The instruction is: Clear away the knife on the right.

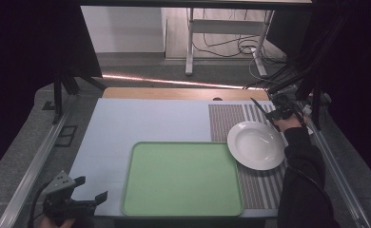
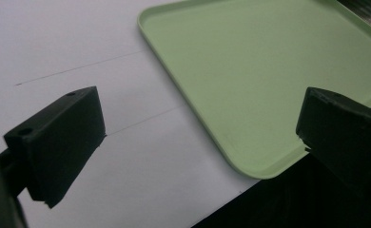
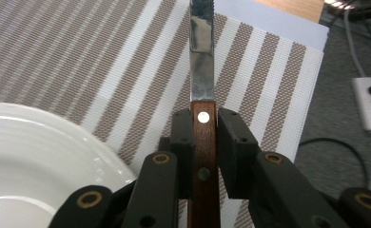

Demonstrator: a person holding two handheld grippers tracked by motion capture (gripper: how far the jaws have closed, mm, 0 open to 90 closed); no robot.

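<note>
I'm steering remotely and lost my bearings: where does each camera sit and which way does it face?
High view: above the person's side, looking forward and down on the table; left gripper and right gripper enter from below, with a dark sleeve.
Left gripper view: rides the left gripper, jaws apart, facing the green tray.
Right gripper view: rides the right gripper, jaws clamping a knife over the striped placemat, beside the white plate.
Shared: high and left see the tray; high and right see plate and placemat.

knife (image 3: 202,71) tip: cut off at top edge | tray (image 2: 269,71): far corner cropped
</note>
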